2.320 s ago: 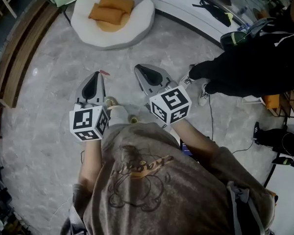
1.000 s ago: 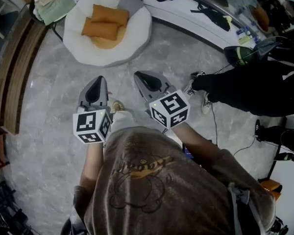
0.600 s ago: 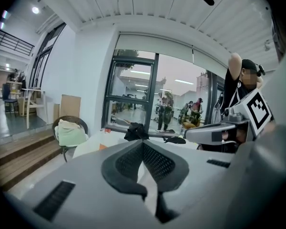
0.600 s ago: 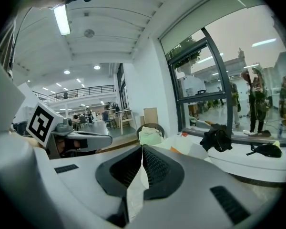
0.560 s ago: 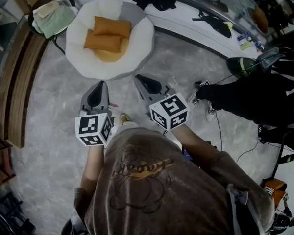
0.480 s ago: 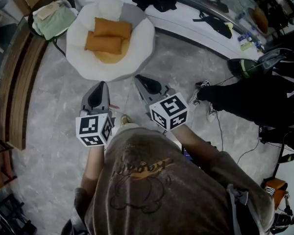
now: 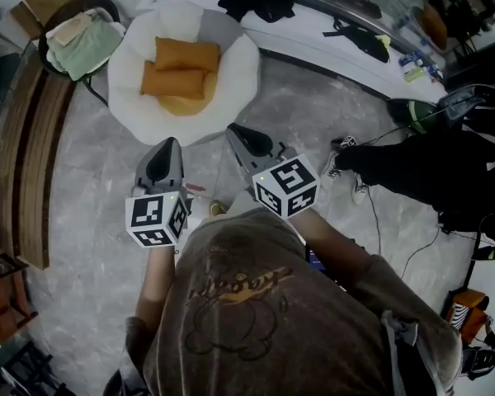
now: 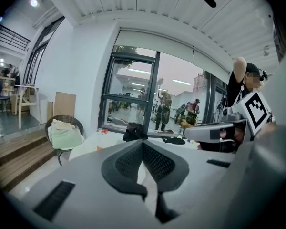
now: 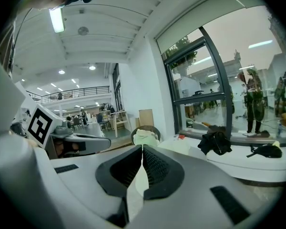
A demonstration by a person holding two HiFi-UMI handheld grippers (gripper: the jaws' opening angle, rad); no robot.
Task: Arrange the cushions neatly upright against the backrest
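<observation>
My left tool (image 7: pixel 168 142) and right tool (image 7: pixel 233 129) both closed, empty, cushions (image 7: pixel 180 66) ahead on white seat (image 7: pixel 235 64), apart from both

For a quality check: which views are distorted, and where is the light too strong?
Head view: wide-angle curve bends the wooden step; lighting even. Left gripper view: dark round corners, window bright. Right gripper view: same dark corners, ceiling lamp glares.
</observation>
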